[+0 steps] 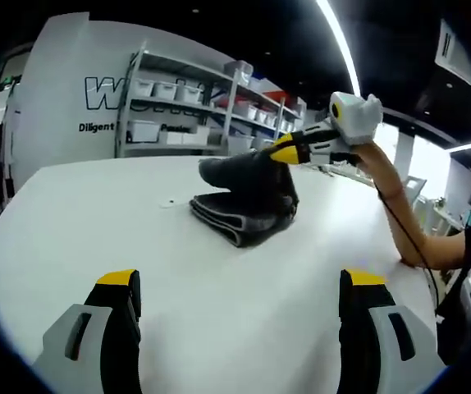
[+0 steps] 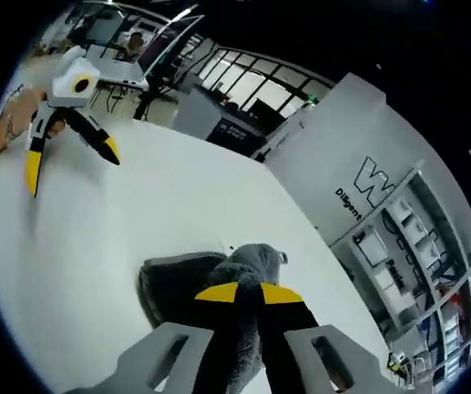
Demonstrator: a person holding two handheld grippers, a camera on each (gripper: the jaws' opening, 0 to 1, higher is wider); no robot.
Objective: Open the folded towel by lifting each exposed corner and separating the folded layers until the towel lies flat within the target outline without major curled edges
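A dark grey folded towel (image 1: 244, 205) lies near the middle of the white table (image 1: 96, 213). My right gripper (image 1: 285, 150) comes in from the right, held by a hand, and is shut on a raised upper layer of the towel. In the right gripper view the yellow-tipped jaws (image 2: 249, 293) press together on the lifted grey cloth, with the rest of the towel (image 2: 170, 287) bunched below. My left gripper (image 1: 240, 283) hovers open over bare table well short of the towel; it also appears far off as the left gripper (image 2: 70, 156), jaws spread wide.
Shelving with white bins (image 1: 186, 111) stands behind the table against a white wall with dark lettering (image 1: 112, 94). A person's arm (image 1: 400, 213) reaches over the table's right side. A small speck (image 1: 168, 203) lies on the table left of the towel.
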